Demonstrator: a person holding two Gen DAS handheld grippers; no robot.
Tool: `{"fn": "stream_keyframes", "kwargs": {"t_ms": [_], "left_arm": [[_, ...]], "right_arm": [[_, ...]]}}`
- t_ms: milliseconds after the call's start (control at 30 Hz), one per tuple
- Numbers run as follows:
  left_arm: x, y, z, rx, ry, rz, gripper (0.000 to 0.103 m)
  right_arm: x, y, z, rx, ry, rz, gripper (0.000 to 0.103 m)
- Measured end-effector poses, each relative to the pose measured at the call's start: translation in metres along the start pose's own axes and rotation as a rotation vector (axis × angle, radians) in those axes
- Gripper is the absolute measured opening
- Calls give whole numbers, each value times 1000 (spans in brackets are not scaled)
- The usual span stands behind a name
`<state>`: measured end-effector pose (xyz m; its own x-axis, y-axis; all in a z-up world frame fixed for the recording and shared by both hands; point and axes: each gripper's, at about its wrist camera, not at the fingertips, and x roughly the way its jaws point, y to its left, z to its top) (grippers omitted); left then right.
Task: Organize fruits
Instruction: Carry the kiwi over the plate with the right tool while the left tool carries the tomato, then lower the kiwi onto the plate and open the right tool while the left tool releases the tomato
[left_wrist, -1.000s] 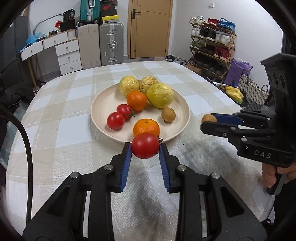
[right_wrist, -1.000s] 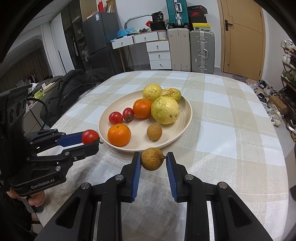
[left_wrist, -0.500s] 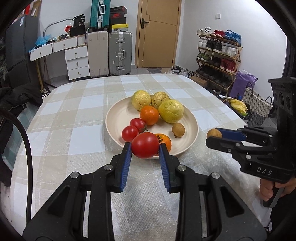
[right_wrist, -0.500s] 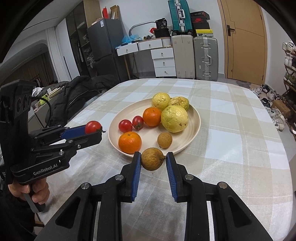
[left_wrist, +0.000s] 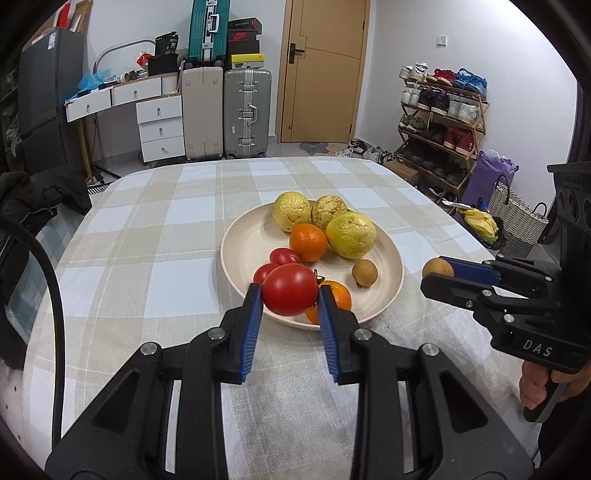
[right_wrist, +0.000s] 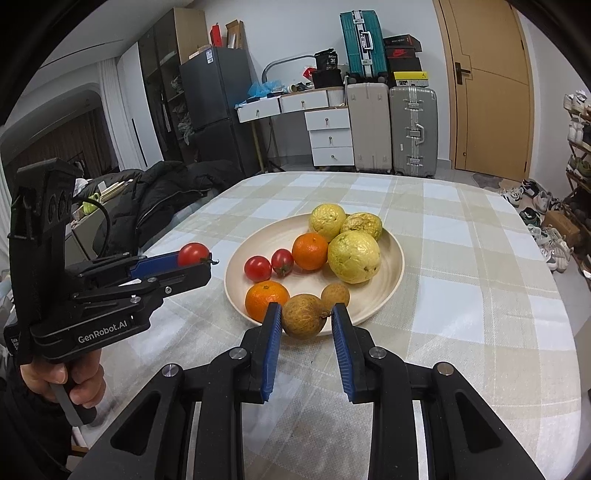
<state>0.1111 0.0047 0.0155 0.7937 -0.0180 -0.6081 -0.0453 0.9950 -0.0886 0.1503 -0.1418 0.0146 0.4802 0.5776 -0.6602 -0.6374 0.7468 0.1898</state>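
A checked table (left_wrist: 155, 229) carried a cream plate (left_wrist: 243, 254) near its middle, and the coming move turned on how each held fruit lay from that plate. On the plate sat three yellow guavas (left_wrist: 351, 234) at the far side, two oranges (left_wrist: 308, 242), two small tomatoes (right_wrist: 257, 268) and one brown longan (left_wrist: 364, 272).

The left gripper (left_wrist: 290, 299) was clamped on a third tomato (left_wrist: 290, 294), pads pressing its two sides. In the left wrist view that tomato hung over the plate's near-left rim, in front of the two tomatoes already there, so its kind lay straight ahead and slightly down from the fingers.

The right gripper (right_wrist: 304, 315) was clenched on a second longan (right_wrist: 304, 315), stem end toward its right pad. In the right wrist view this fruit hung at the plate's near rim, with the plated longan (right_wrist: 335, 294) just beyond it and a little to the right.

Both fruits were round, so no long axis mattered. Each hand seemed nearer its own group: left to the tomatoes, right to the longan. A short forward-and-down reach would probably set each beside its like, without the grippers crossing.
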Motion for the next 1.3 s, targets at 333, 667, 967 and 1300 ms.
{"fn": "stream_keyframes", "kwargs": {"t_ms": [333, 667, 967, 1300], "left_arm": [[12, 7, 9, -26, 7, -12, 27], [41, -1, 20, -19, 25, -14, 27], [66, -21, 26, 18, 29, -34, 27], [90, -36, 28, 46, 54, -46, 27]], "right_arm": [[20, -10, 14, 15, 8, -22, 28], [40, -24, 23, 51, 32, -30, 28], [50, -36, 24, 79, 44, -35, 28], [60, -45, 17, 97, 61, -53, 28]]}}
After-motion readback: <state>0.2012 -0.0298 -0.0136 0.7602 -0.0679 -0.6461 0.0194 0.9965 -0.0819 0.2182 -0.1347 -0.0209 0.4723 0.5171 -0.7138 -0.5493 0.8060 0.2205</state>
